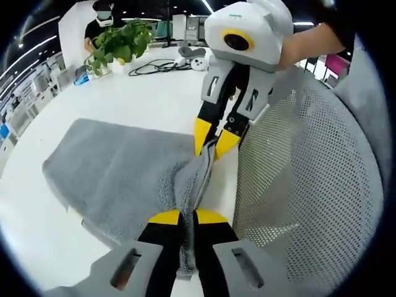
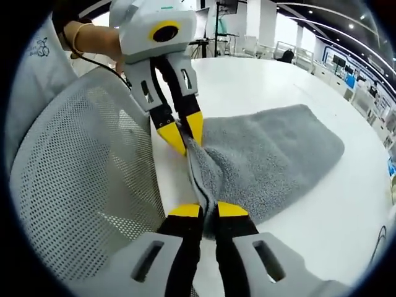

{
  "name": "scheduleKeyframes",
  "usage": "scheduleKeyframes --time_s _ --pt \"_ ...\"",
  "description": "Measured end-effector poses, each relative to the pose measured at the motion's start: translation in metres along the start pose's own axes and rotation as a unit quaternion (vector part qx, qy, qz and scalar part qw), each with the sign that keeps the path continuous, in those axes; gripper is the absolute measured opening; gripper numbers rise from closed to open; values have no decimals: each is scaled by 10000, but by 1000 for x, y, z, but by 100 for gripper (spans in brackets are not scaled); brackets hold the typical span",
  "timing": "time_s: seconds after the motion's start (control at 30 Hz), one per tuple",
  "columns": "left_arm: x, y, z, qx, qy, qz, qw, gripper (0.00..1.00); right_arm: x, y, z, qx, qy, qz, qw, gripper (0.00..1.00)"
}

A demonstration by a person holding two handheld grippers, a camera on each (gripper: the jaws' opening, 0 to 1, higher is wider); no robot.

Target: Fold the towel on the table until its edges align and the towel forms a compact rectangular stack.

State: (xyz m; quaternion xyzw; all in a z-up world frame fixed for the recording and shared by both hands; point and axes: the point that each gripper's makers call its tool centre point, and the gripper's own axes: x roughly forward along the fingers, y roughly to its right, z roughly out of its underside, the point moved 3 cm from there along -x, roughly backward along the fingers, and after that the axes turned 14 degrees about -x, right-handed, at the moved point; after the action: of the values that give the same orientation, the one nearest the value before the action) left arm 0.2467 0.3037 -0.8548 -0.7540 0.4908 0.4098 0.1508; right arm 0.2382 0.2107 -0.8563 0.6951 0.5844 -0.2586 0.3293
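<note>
Left gripper view, bottom centre: left gripper point(image 1: 187, 218) pinching the near edge of the grey towel point(image 1: 117, 176), jaws pressed onto the cloth. Just beyond, mid-frame: right gripper point(image 1: 211, 143) entering from the upper right, also pinching that same edge, the short span between the two drawn taut and raised. Rest of towel spread flat on the white desk point(image 1: 148, 93), left of centre. Right half of frame: grey mesh chair back point(image 1: 303, 185). Upper left, far: potted plant point(image 1: 120, 40), black cable point(image 1: 158, 65), a person behind.

Right gripper view, bottom centre: right gripper point(image 2: 207, 213) closed on the towel point(image 2: 272, 154) edge; left gripper point(image 2: 182, 137) beyond, upper left, nipping the same edge. Towel body lying right of centre on the desk point(image 2: 247, 80).

Handling judgement: soft, limp terry, light, not slippery, not fragile; sagging wherever unsupported. Best held at edges or corners, well apart, so the fold line stays straight.

Markings: small printed emblem on a sleeve point(image 2: 40, 46), upper left; not legible. No other writing readable.
</note>
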Motion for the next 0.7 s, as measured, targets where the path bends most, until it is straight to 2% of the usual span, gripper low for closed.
scheduleKeyframes --time_s 0.3,0.7 --pt "-18 4 -9 -131 140 68 9998 6 -14 -1 -16 -86 151 -23 9998 5" --pt "-48 14 -28 -130 199 200 9995 6 -40 -5 -39 128 415 -15 9991 5"
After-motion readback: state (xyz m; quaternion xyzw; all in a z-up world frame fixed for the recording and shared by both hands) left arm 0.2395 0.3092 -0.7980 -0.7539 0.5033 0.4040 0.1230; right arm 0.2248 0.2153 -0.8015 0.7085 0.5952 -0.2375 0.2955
